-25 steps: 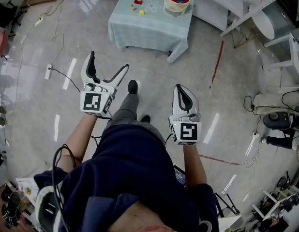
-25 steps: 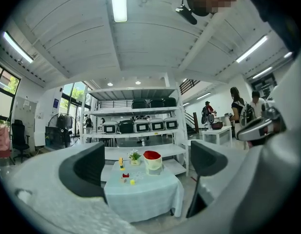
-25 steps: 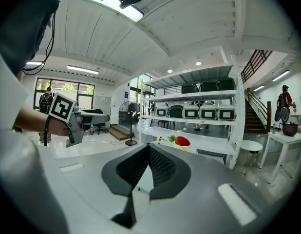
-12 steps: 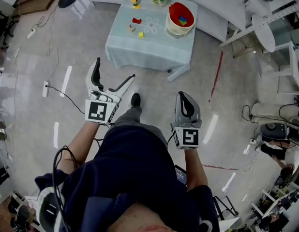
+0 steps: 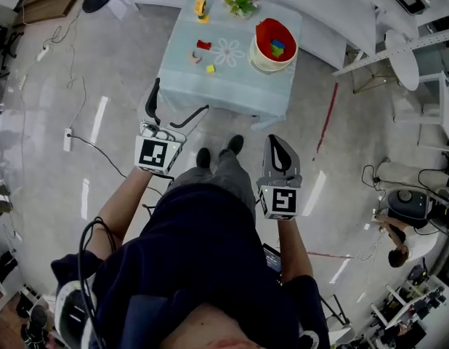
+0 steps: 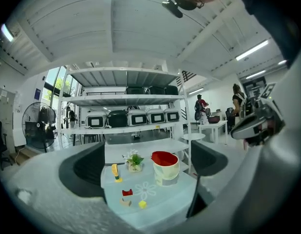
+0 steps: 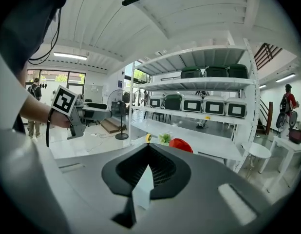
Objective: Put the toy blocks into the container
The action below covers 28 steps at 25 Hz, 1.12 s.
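Observation:
A low table with a pale blue cloth (image 5: pixel 232 86) stands ahead of me. On it lie a red block (image 5: pixel 203 45), a tan block (image 5: pixel 196 57) and a small yellow block (image 5: pixel 211 69). To their right stands the cream container with a red lining (image 5: pixel 274 43), with blue and green blocks inside. My left gripper (image 5: pixel 179 100) hangs open above the floor just short of the table's near edge, empty. My right gripper (image 5: pixel 276 142) is shut and empty, further back. The left gripper view shows the red block (image 6: pixel 126 192) and the container (image 6: pixel 164 165) between wide jaws.
A yellow figure (image 5: pixel 200 7) and a small potted plant (image 5: pixel 241 2) stand at the table's far side. A cable and power strip (image 5: pixel 67 138) lie on the floor at left. White benches run behind the table. A person (image 5: pixel 399 242) crouches at right.
The table has come nearer as I walked toward it. Both grippers have moved forward with me; the left has stayed open and the right shut.

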Tool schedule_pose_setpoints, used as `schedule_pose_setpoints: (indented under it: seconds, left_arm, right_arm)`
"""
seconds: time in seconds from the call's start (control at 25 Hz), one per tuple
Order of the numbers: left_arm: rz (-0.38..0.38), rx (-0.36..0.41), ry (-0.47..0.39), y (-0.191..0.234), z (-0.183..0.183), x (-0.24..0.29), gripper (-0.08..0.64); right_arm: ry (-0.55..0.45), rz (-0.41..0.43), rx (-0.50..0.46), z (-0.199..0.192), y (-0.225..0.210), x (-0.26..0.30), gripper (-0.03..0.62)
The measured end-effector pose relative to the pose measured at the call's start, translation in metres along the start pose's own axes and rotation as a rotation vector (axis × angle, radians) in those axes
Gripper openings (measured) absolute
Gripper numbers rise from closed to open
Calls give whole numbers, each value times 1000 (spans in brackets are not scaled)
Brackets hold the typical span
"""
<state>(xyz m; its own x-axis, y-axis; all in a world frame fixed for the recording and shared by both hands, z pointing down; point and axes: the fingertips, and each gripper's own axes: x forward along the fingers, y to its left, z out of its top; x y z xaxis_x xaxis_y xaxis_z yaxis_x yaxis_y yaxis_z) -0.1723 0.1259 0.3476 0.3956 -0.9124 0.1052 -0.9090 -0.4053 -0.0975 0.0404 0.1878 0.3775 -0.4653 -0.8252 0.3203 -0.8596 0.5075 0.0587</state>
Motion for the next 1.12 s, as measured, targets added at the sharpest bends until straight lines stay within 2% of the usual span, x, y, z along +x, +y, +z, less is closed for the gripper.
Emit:
schedule_pose_setpoints:
  seconds: [0.08,0.28,0.6,0.8,1.12]
  left_arm:
    - [-3,16,32,3,-12,22,561]
    - [1,-10,109,8,-50,77,560]
    - [-28,38,198,6,-110,139,540]
    - [-77,70,281,13,-153,162,526]
    - [-164,54,401,15,-217,183,494]
  right_arm:
    - [13,21,2,-4,-13,15,-3]
    - [24,77,-3,-1,-48,51,-2]
    - [64,147,-19,-11,-82,93,-2]
    - [107,144,-15,-18,-90,107,-2]
    - [156,108,0,-25,-88,126,-2]
